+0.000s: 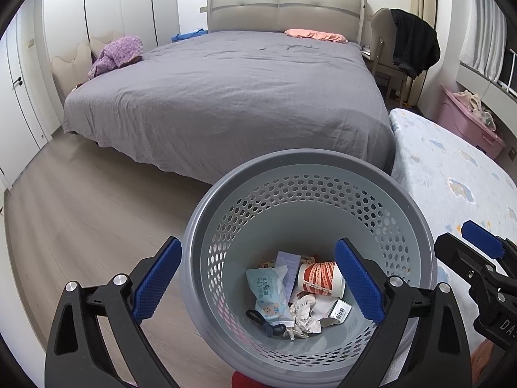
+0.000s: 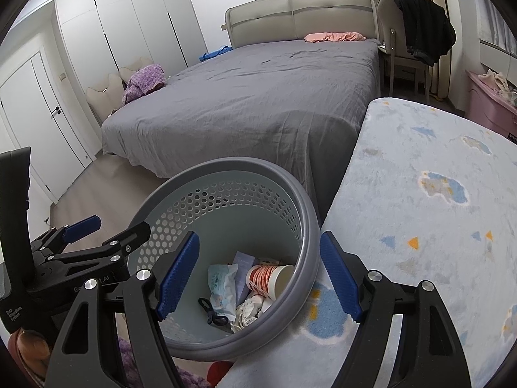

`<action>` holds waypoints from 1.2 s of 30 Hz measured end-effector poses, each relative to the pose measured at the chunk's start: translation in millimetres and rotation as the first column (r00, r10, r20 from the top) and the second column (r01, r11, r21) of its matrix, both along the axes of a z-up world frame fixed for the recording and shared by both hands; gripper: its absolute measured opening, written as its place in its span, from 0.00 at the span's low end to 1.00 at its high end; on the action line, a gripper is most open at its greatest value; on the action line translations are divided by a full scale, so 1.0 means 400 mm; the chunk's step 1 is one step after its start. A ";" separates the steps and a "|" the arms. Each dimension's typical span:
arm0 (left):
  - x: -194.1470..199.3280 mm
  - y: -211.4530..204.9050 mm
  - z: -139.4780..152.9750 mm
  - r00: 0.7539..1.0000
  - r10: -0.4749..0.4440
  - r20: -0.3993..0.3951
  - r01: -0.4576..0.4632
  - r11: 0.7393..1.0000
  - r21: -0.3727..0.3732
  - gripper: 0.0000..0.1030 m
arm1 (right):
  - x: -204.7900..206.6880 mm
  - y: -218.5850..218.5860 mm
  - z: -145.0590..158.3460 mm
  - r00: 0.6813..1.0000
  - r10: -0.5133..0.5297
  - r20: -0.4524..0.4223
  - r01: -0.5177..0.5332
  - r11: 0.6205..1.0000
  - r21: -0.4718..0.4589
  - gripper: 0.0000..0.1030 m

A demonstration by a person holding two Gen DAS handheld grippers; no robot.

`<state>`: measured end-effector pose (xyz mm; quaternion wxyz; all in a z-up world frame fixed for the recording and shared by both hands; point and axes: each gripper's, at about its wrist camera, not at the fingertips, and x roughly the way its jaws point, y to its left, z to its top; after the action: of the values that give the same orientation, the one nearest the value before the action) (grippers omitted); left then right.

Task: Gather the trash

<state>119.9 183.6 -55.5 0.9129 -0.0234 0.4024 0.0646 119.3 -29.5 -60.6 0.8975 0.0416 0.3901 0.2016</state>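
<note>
The left gripper (image 1: 258, 278), black frame with ribbed blue pads, sits spread wide across the near rim of the round grey plastic wastebasket (image 1: 226, 194) with the honeycomb-perforated wall. One pad hangs outside the wall on the left, the other inside the bin on the right; neither visibly presses the plastic, so it holds nothing I can see. Its right pad covers part of the trash underneath.

Down on the basket floor lies the haul: a red-and-white patterned paper cup (image 1: 318, 278) on its side, a pale blue printed wipes packet (image 1: 268, 291), crumpled white paper scraps (image 1: 302, 318), a small box with a barcode (image 1: 341, 310) and a dark looped cord (image 1: 263, 321). A pale lilac carton leans behind the packet, its print too small to read.

The right gripper (image 2: 258, 278) is likewise spread apart, straddling the basket's right rim: one pad inside, one outside over the fluffy light-blue rug with cloud shapes (image 2: 436, 194). In the left wrist view only its tip shows at the right edge.

Beyond stands the wide bed under a grey sheet (image 1: 226, 97), with a pink pillow (image 1: 315, 35) at the headboard and a purple knitted blanket (image 1: 116, 55) at its left side. A black garment (image 1: 415, 45) drapes over a chair; a pink storage box (image 1: 468, 123) is cut off at the far right. Something red below the basket is mostly hidden.
</note>
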 end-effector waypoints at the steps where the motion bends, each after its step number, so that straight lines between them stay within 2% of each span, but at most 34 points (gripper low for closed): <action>1: 0.000 0.000 0.000 1.000 -0.001 0.000 0.001 1.000 0.000 0.91 | 0.001 0.000 -0.001 1.000 0.000 -0.001 0.000 1.000 -0.001 0.71; 36: -0.006 0.002 -0.001 1.000 0.028 0.003 -0.028 1.000 0.010 0.94 | -0.001 -0.001 -0.024 1.000 -0.018 -0.013 0.018 0.999 -0.026 0.71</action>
<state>117.6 184.3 -55.8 0.9125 -0.0246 0.4004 0.0795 118.9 -29.8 -70.3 0.8972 0.0347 0.3982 0.1880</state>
